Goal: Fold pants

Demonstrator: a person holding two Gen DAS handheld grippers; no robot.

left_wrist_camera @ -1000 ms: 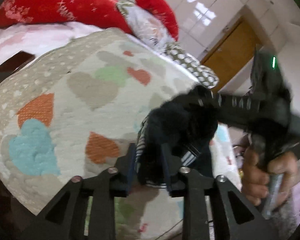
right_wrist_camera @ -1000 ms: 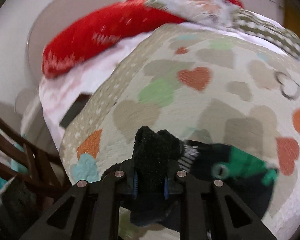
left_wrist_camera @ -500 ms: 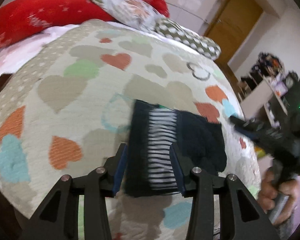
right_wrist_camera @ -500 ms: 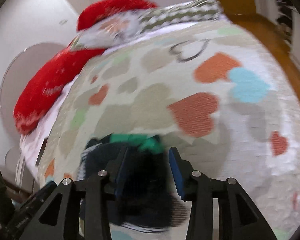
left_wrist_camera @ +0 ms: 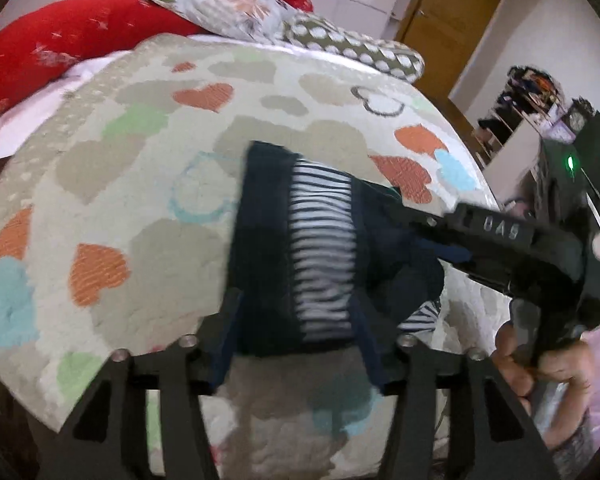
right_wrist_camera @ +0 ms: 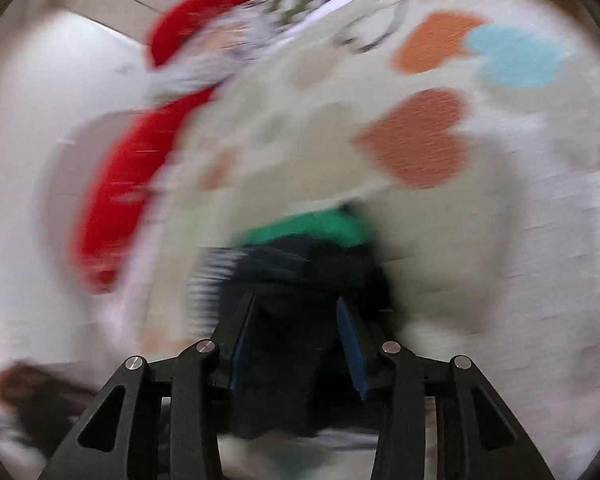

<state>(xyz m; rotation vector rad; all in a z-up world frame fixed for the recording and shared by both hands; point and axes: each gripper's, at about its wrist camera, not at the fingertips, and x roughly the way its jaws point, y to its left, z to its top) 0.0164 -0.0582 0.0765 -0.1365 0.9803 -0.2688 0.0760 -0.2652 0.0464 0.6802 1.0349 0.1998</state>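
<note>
The pants [left_wrist_camera: 296, 248] are dark navy with a white striped band and lie folded in a compact bundle on the heart-patterned blanket [left_wrist_camera: 148, 184]. My left gripper [left_wrist_camera: 296, 320] is open, its fingers on either side of the near edge of the bundle. My right gripper [left_wrist_camera: 432, 232] reaches in from the right over the bundle's right side. In the blurred right wrist view the right gripper [right_wrist_camera: 296, 328] is open over the dark pants [right_wrist_camera: 300, 272], with a green patch [right_wrist_camera: 320, 226] at their far edge.
Red pillows [left_wrist_camera: 60, 40], a floral pillow [left_wrist_camera: 228, 8] and a dotted pillow [left_wrist_camera: 352, 46] lie at the head of the bed. A wooden door [left_wrist_camera: 452, 20] and cluttered shelves [left_wrist_camera: 528, 104] stand to the right. The blanket edge drops off near my left gripper.
Both grippers let go of the pants and opened. The pants went from bunched in the jaws to lying folded on the blanket. The right gripper swung back over the bundle.
</note>
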